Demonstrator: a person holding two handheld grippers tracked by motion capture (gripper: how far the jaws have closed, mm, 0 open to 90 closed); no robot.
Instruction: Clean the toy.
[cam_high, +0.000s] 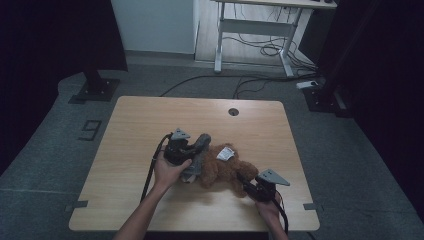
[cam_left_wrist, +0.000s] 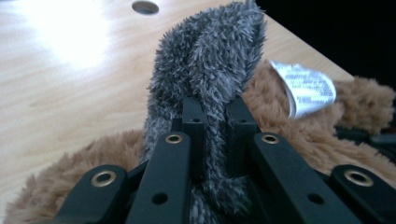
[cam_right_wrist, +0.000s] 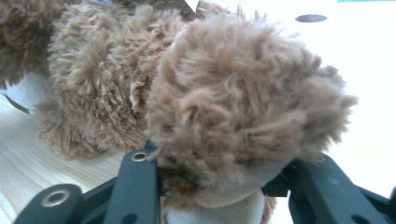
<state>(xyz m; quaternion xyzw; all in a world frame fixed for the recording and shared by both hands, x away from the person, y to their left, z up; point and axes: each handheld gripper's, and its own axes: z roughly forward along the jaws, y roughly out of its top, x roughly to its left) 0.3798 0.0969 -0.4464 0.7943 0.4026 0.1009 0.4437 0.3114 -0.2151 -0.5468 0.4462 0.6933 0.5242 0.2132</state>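
A brown teddy bear (cam_high: 225, 170) lies on the wooden table (cam_high: 145, 120), with a white label (cam_high: 226, 153) on its upper side. A grey furry piece (cam_high: 201, 149) lies against its left side. My left gripper (cam_high: 192, 152) is shut on this grey fur (cam_left_wrist: 205, 56), which rises between the jaws (cam_left_wrist: 217, 109), with the bear's brown fur (cam_left_wrist: 299, 135) and the label (cam_left_wrist: 306, 86) behind it. My right gripper (cam_high: 243, 180) holds the bear from the near right. Its jaws (cam_right_wrist: 219, 161) close on a rounded brown paw (cam_right_wrist: 238, 93) that bulges above them.
A round cable hole (cam_high: 233, 111) sits near the table's far edge. On the floor beyond are a white-legged desk (cam_high: 260, 30) with loose cables (cam_high: 260, 50), and black stand bases at the left (cam_high: 95, 90) and right (cam_high: 322, 97).
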